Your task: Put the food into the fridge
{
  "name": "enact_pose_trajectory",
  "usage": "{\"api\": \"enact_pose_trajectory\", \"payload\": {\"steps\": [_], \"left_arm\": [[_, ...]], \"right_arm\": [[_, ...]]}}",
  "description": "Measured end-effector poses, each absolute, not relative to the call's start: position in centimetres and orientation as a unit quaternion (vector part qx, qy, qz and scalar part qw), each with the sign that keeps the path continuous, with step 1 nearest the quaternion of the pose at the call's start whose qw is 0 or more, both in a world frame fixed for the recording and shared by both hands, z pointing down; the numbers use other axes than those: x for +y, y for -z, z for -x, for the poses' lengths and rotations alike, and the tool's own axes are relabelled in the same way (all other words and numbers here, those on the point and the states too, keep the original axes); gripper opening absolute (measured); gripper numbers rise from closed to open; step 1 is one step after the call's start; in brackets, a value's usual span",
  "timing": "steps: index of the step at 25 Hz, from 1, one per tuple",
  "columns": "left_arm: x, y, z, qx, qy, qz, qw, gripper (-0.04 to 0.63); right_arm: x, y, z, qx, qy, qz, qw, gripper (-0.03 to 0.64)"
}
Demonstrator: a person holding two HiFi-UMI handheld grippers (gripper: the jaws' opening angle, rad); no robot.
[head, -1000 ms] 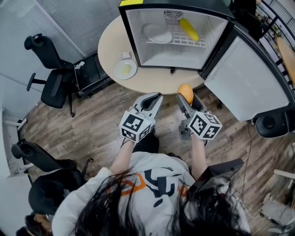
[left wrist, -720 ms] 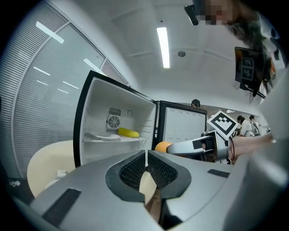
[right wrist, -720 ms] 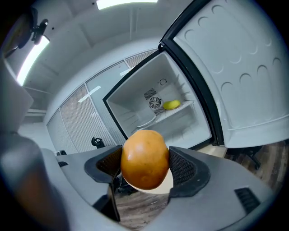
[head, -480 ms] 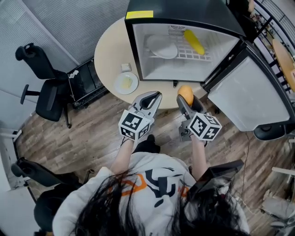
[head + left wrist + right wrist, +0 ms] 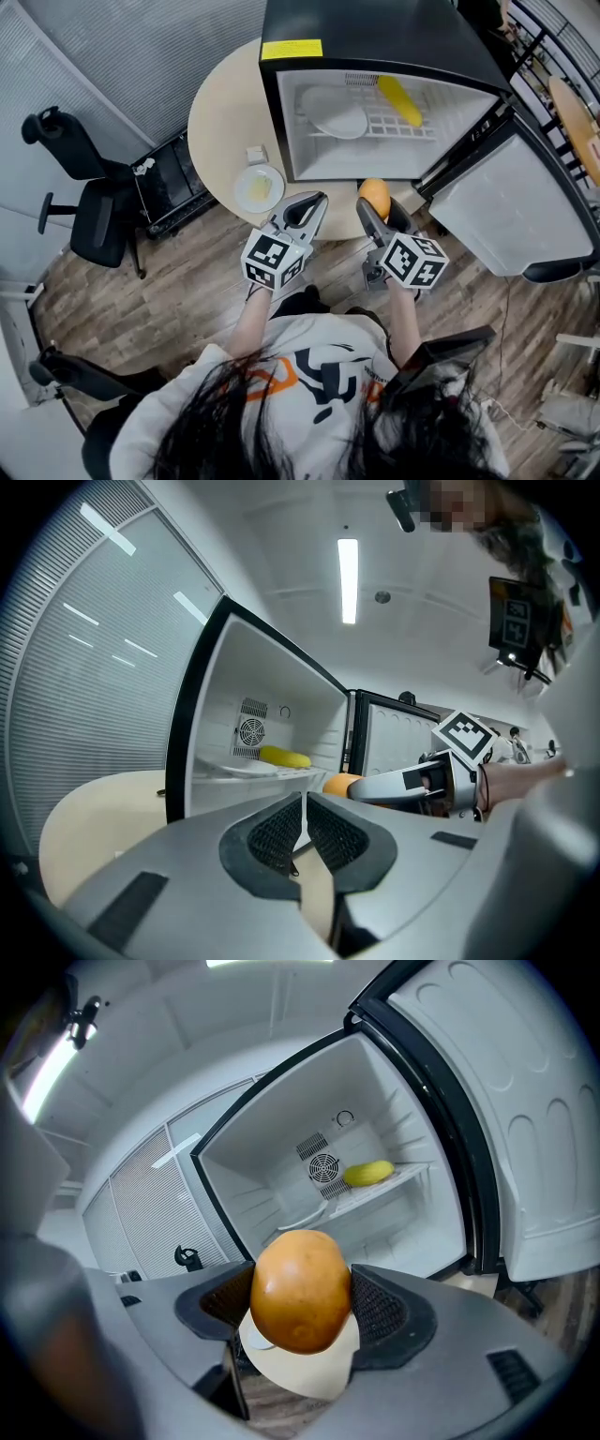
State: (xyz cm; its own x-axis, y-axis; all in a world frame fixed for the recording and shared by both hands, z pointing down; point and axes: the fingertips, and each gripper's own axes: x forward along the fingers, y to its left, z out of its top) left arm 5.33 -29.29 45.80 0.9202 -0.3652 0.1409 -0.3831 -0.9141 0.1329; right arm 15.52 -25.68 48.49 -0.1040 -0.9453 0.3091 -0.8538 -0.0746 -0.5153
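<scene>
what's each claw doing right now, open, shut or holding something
left claw: closed, nothing between its jaws.
right claw: closed on the orange fruit.

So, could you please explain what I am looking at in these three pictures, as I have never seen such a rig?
There is no robot: a person holds a two-jaw gripper in each hand. One picture comes from a camera on the person's head, looking down; the other two come from cameras riding on the grippers, looking along their jaws. The left gripper is shut on nothing; the right gripper is shut on an orange fruit. Ahead, a small fridge stands open on a round table. Its shelf holds a white plate and a long yellow item. A small plate sits on the table beside the fridge.
</scene>
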Motion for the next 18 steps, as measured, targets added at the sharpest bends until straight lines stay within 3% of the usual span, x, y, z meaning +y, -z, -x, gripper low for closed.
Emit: {"api": "enact_pose_trajectory", "payload": {"steps": [18], "left_arm": [[-31.8, -47.2, -6.9, -0.226, -0.067, -0.966, 0.104, 0.025]], "right_arm": [[-29.4, -45.2, -18.2, 0.704, 0.283, 0.647, 0.071, 0.333]]}}
